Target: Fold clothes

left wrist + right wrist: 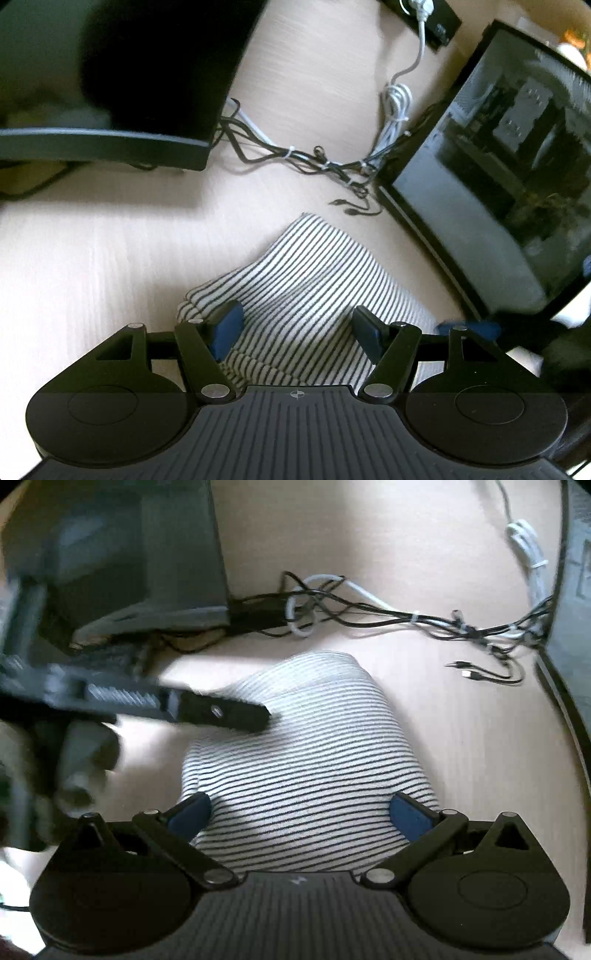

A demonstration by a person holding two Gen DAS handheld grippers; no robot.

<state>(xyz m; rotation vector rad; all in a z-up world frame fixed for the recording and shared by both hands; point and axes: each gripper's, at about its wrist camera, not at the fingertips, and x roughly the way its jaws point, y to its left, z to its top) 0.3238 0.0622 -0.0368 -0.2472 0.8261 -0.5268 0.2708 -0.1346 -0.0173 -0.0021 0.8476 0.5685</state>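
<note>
Striped garment (310,746) between spread jaws

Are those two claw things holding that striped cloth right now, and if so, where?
Nothing is held. Both the left gripper and right gripper are open over the striped cloth, fingers spread apart, not pinching it.

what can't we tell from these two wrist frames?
- Striped garment: its near edge is hidden under the gripper bodies in both views, so type and fold count are unknown.
- Left gripper, right wrist view: motion-blurred; contact with the cloth is unclear.
- Right gripper: fingers wide apart; touching the cloth or hovering, unclear.
- Monitor: cut by the frame edge, showing only reflections.
- Cables: plug ends too small to identify.
</note>
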